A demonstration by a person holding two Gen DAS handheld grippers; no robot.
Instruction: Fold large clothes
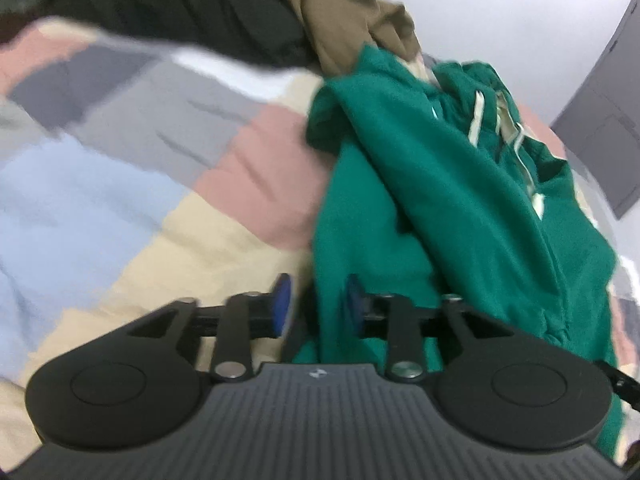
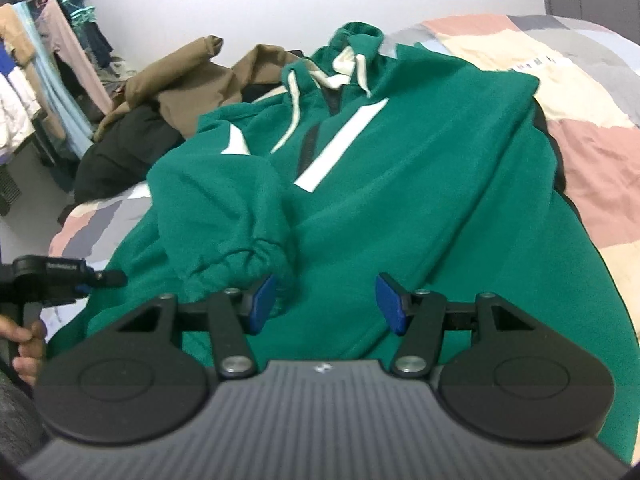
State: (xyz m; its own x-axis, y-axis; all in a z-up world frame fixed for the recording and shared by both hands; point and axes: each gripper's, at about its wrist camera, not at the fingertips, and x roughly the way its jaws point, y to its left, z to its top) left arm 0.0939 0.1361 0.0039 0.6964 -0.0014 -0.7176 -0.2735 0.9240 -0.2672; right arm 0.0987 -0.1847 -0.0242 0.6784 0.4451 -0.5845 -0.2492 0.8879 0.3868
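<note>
A large green hoodie (image 2: 400, 200) with white stripes and white drawstrings (image 2: 294, 108) lies spread on a patchwork quilt (image 2: 580, 120). One sleeve is folded across the chest, and its gathered cuff (image 2: 240, 256) lies just ahead of my right gripper (image 2: 326, 304). That gripper hovers low over the hem, open, with nothing pressed between its blue pads. In the left wrist view the hoodie (image 1: 440, 200) fills the right side. My left gripper (image 1: 318, 300) is open at the hoodie's left edge. A fold of green cloth lies between its pads, loose from the left one.
A brown garment (image 2: 180, 76) and a black one (image 2: 116, 152) are heaped at the far end of the bed. A rack of hanging clothes (image 2: 40, 80) stands at far left. A hand (image 2: 28, 340) holds the left gripper's handle. A grey cabinet (image 1: 608, 120) stands beyond the bed.
</note>
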